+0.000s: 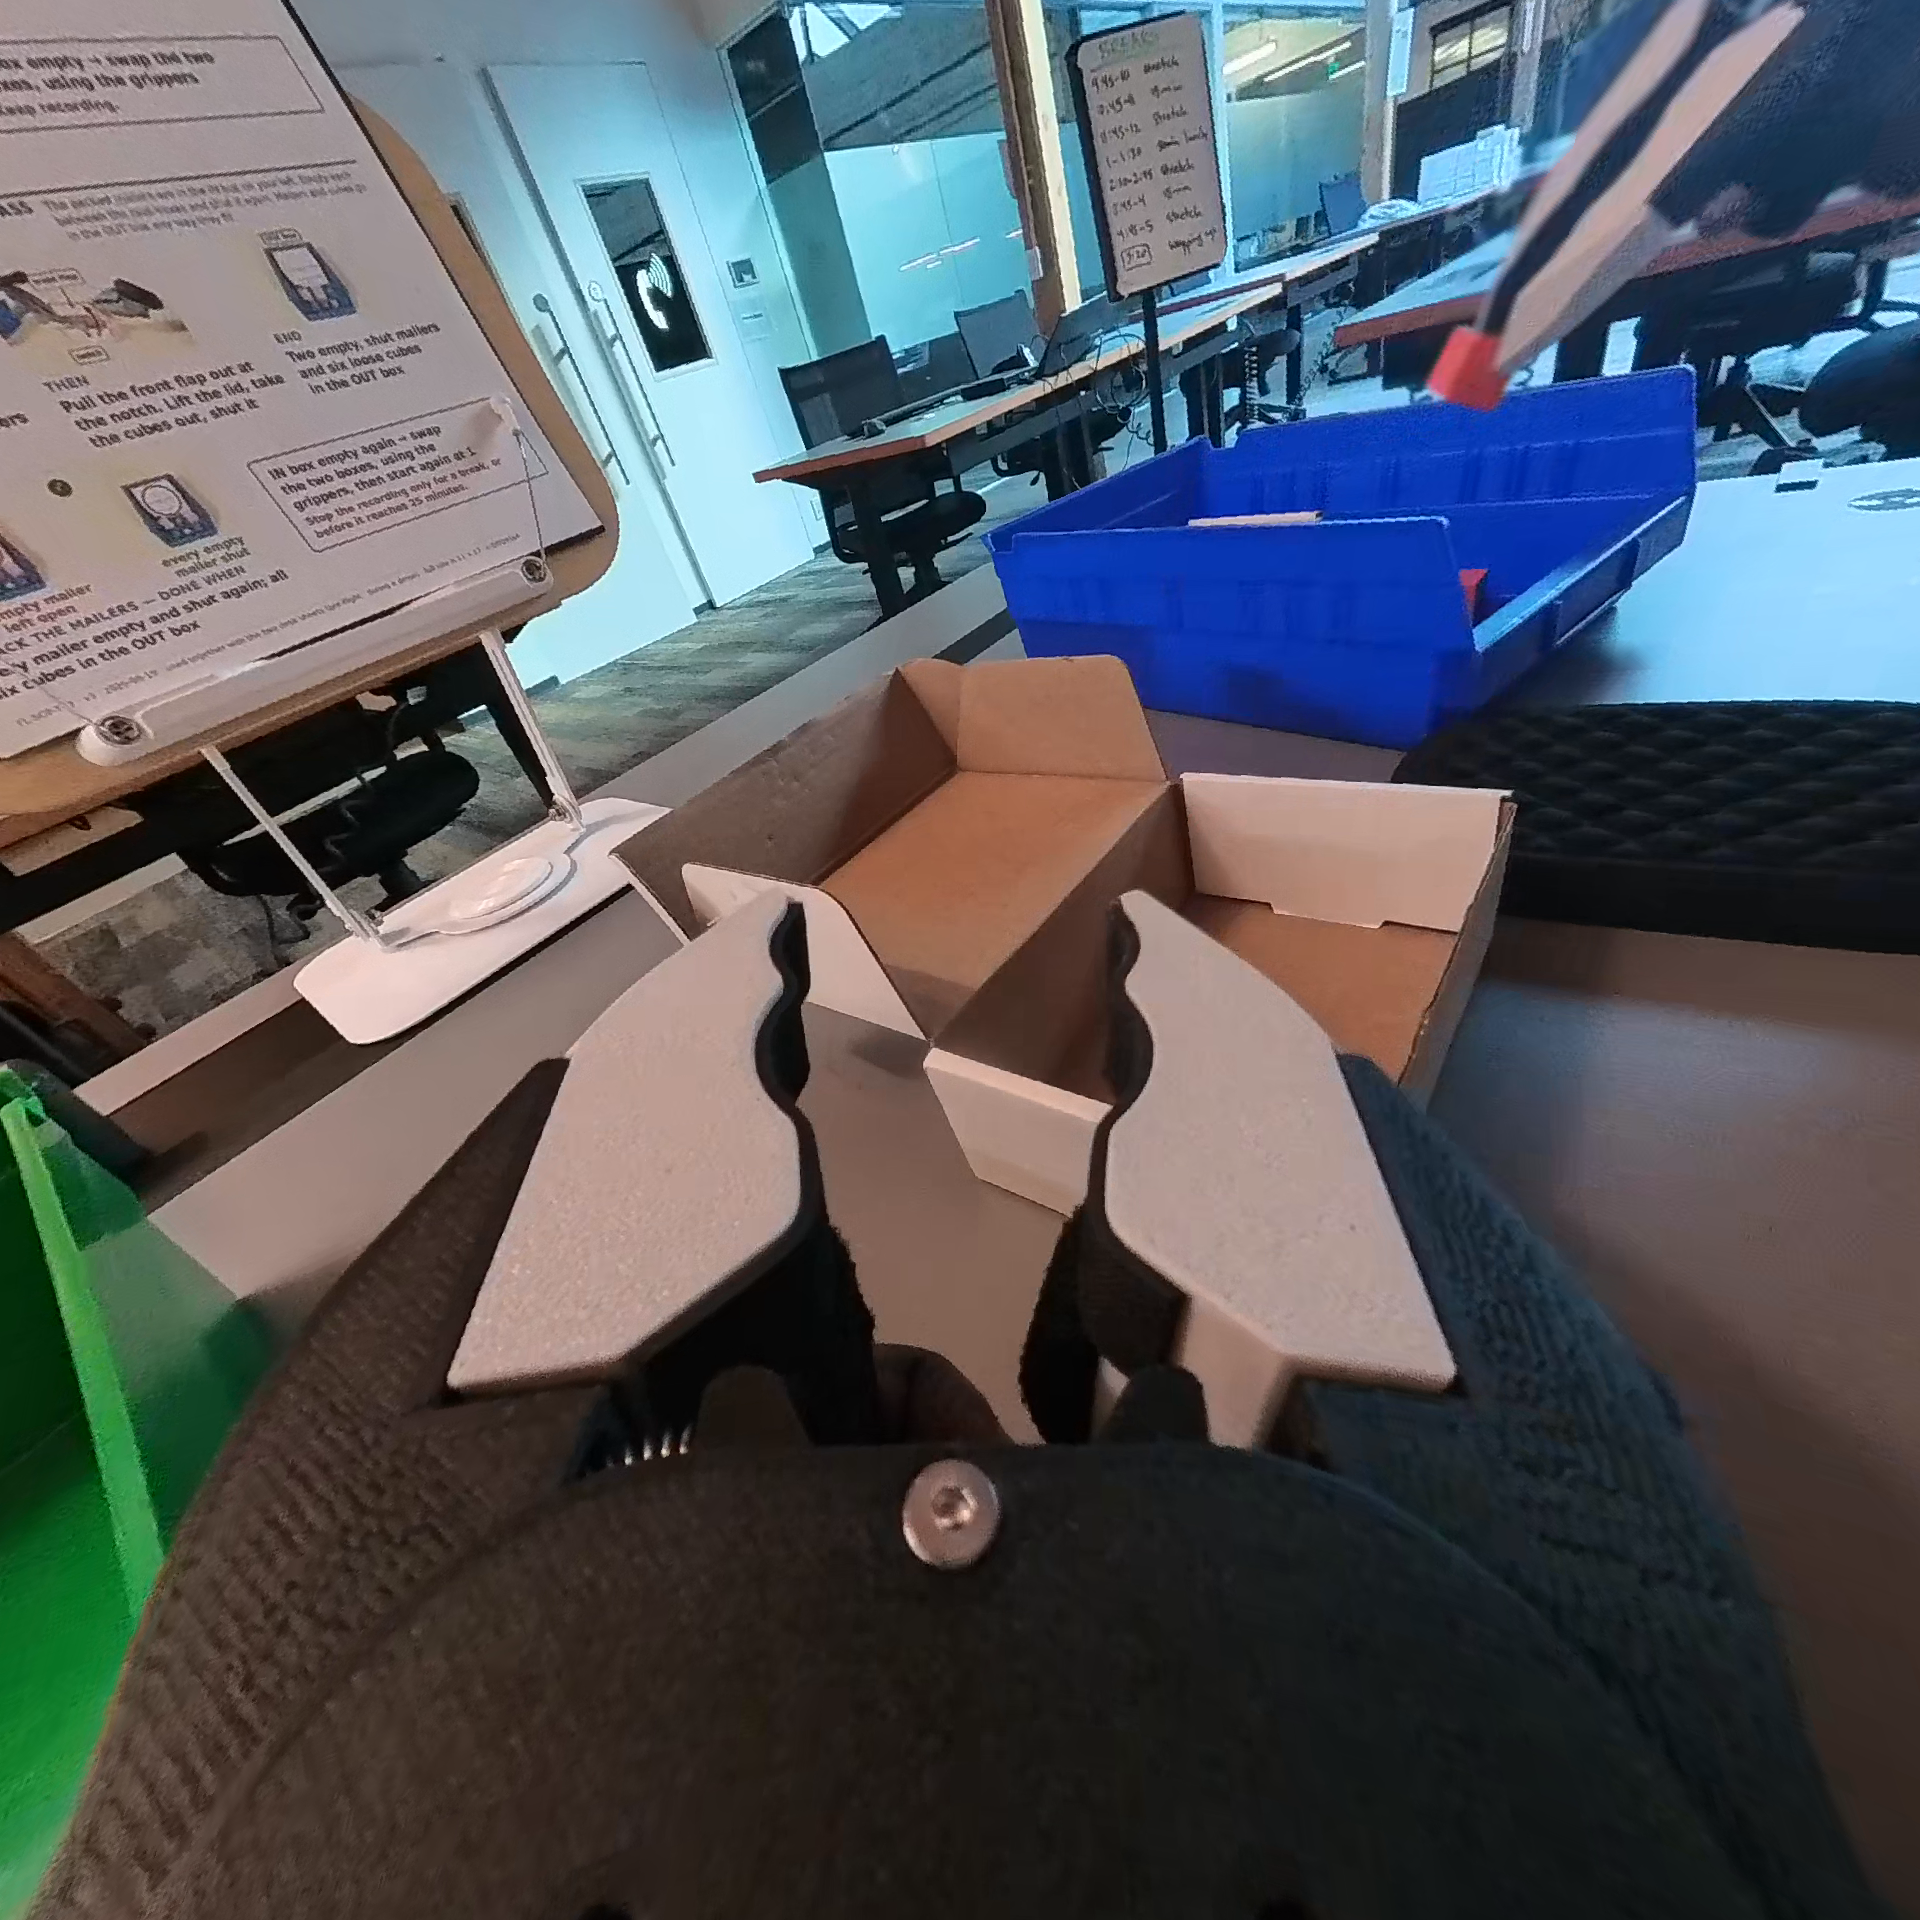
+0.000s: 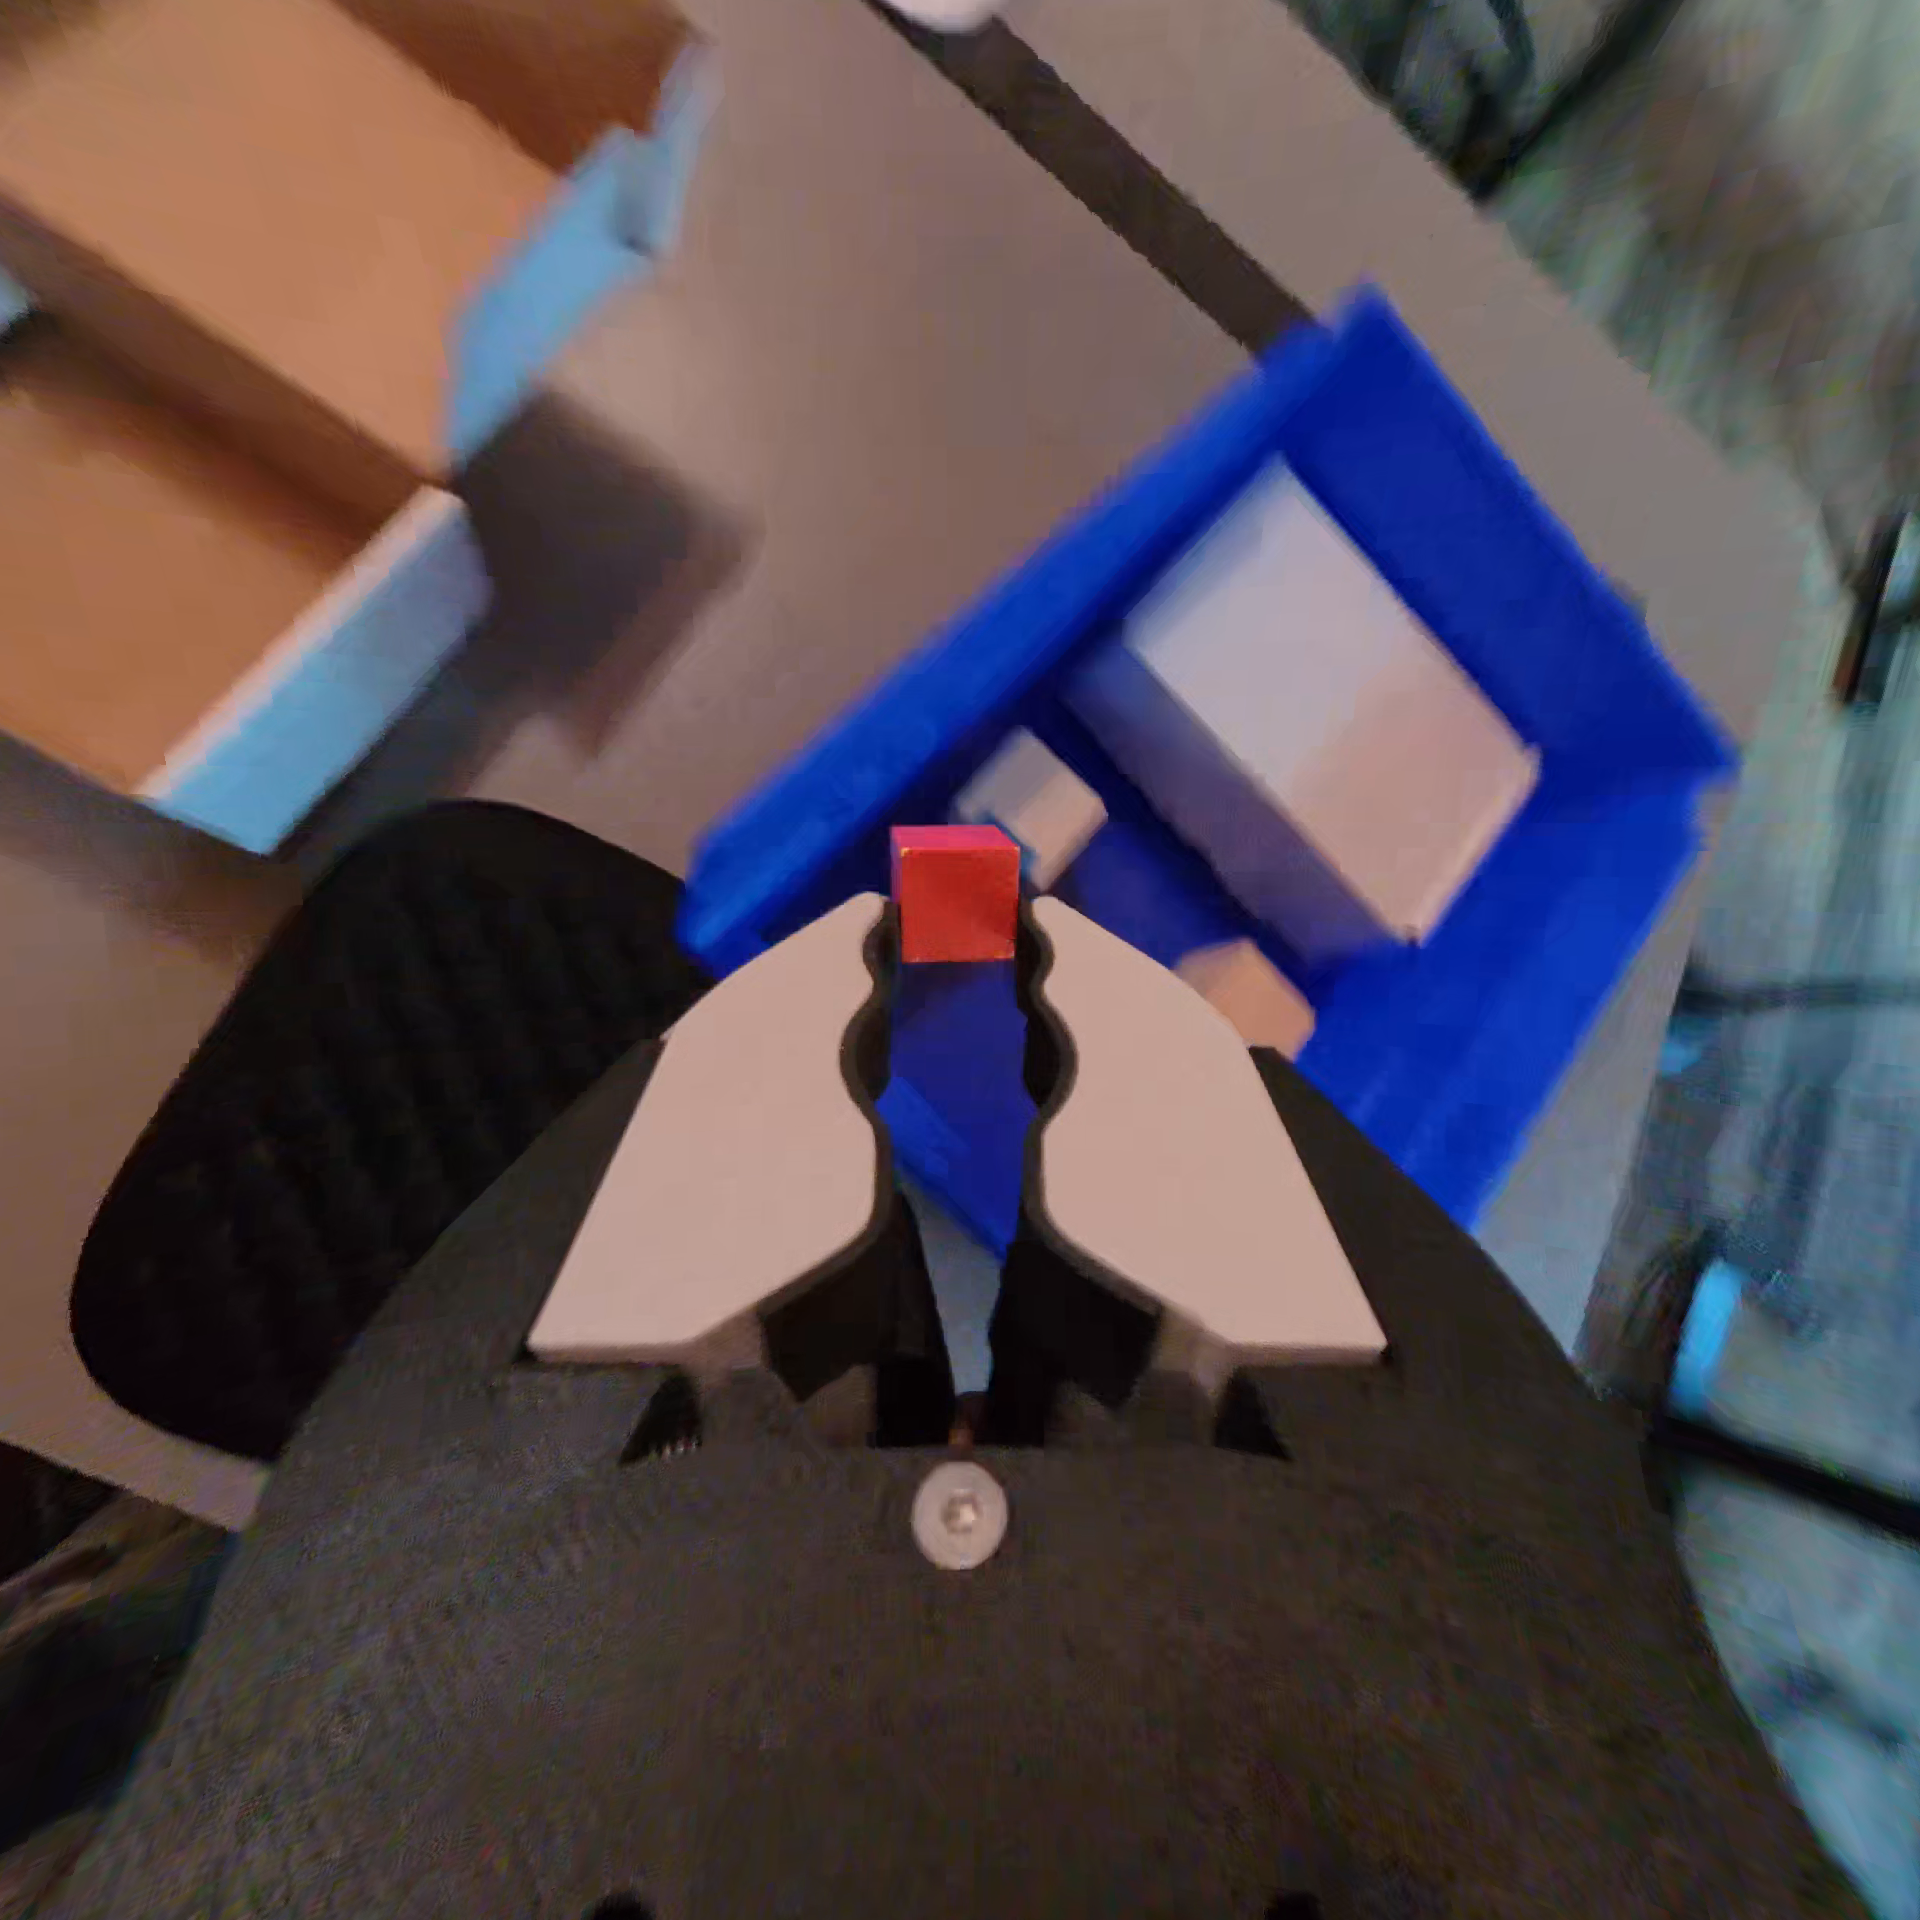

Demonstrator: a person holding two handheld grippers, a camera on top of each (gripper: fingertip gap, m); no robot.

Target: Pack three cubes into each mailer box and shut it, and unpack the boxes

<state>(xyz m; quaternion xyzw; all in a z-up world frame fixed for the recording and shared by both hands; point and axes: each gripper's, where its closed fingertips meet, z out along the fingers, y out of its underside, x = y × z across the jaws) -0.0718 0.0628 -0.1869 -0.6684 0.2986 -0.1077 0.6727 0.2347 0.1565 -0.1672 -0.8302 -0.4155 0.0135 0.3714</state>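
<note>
An open mailer box (image 1: 1039,862), brown inside and white outside, lies empty on the table. My left gripper (image 1: 956,935) is open, and its fingers straddle the box's near white corner flap (image 1: 1023,1107). My right gripper (image 2: 956,914) is shut on a red cube (image 2: 956,894) and holds it in the air over the near wall of the blue bin (image 2: 1507,935). In the left wrist view that gripper is blurred at the top right, with the red cube (image 1: 1467,372) above the blue bin (image 1: 1351,582). The open mailer (image 2: 208,416) is at the upper left of the right wrist view.
The blue bin holds a shut white mailer (image 2: 1330,707) and pale cubes (image 2: 1029,805). A black mat (image 1: 1662,810) lies right of the open mailer. An instruction sheet on a stand (image 1: 208,364) is at the back left. A green bin (image 1: 62,1351) is at the left edge.
</note>
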